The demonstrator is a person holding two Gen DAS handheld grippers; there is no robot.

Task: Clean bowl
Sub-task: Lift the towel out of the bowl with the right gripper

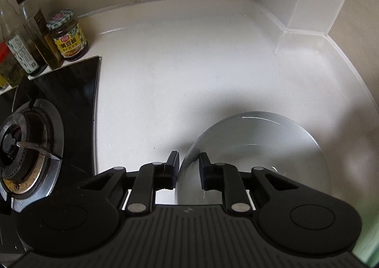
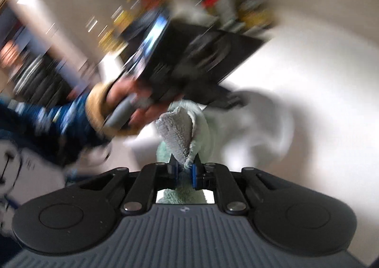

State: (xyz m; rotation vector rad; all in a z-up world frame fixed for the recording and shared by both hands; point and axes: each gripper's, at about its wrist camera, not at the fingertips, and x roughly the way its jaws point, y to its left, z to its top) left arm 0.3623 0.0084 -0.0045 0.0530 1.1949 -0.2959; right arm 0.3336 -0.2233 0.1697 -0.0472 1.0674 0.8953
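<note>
A white bowl stands on the white counter, low right in the left wrist view. My left gripper straddles the bowl's near-left rim, one finger outside and one inside, with a gap still showing beside the rim. In the right wrist view, heavily blurred by motion, my right gripper is shut on a grey and pale green cloth that stands up past the fingertips. The bowl shows as a white blur behind the cloth. The left gripper and the hand holding it show at the middle left.
A black gas hob with a burner lies left of the bowl. Bottles and a jar stand at the back left by the wall. A white wall corner juts out at the back right.
</note>
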